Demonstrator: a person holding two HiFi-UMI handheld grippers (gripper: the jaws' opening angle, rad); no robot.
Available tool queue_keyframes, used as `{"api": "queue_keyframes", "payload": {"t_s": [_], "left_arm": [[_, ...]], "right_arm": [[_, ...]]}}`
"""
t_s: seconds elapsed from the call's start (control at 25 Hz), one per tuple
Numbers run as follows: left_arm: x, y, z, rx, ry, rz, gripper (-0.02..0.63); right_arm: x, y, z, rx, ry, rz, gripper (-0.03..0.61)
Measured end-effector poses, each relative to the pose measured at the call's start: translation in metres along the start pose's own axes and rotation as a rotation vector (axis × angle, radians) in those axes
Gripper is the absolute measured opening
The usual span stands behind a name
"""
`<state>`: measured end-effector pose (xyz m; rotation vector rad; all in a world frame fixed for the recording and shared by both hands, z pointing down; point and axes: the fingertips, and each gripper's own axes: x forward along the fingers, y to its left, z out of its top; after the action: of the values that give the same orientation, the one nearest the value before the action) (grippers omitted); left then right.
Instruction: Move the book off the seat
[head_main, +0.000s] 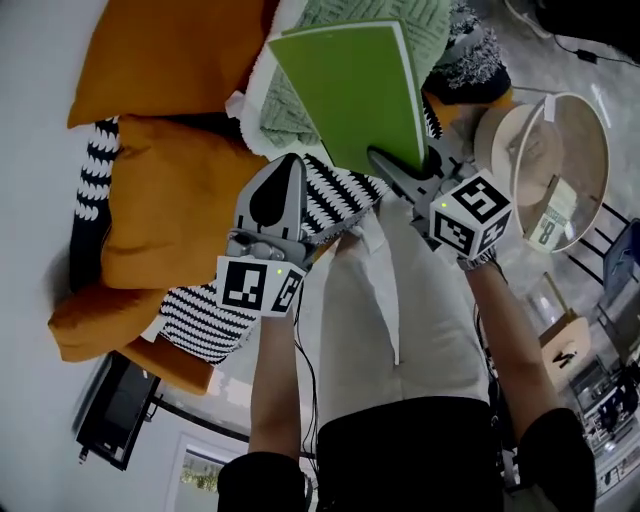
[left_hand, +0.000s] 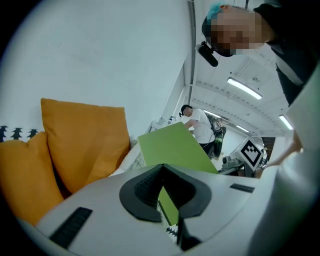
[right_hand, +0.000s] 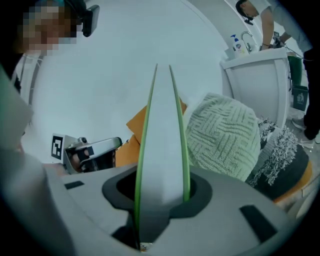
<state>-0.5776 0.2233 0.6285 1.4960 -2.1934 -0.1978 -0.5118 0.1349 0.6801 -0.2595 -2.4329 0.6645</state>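
Observation:
The green book (head_main: 355, 90) is lifted off the seat above the cushions, and my right gripper (head_main: 398, 168) is shut on its lower edge. In the right gripper view the book (right_hand: 162, 140) stands edge-on between the jaws (right_hand: 161, 187), white pages between green covers. My left gripper (head_main: 287, 165) hovers to the left of the book over a black-and-white patterned cushion (head_main: 330, 195), apart from the book, jaws together and nothing held. In the left gripper view the book (left_hand: 172, 147) shows beyond the closed jaws (left_hand: 162, 172).
Orange cushions (head_main: 170, 50) (head_main: 170, 215) fill the seat's left side. A pale green knitted cushion (head_main: 420, 25) and a dark fringed one (head_main: 475, 60) lie behind the book. A round white-rimmed side table (head_main: 595, 130) stands at the right. Another person (left_hand: 200, 127) stands far off.

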Motion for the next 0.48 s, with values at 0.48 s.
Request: {"api": "queue_keyframes", "payload": {"t_s": [0.48], "left_arm": [[-0.081, -0.045, 0.092, 0.058, -0.045, -0.063, 0.009]], "right_arm": [[-0.075, 0.1, 0.086, 0.0, -0.198, -0.041, 0.135]]}}
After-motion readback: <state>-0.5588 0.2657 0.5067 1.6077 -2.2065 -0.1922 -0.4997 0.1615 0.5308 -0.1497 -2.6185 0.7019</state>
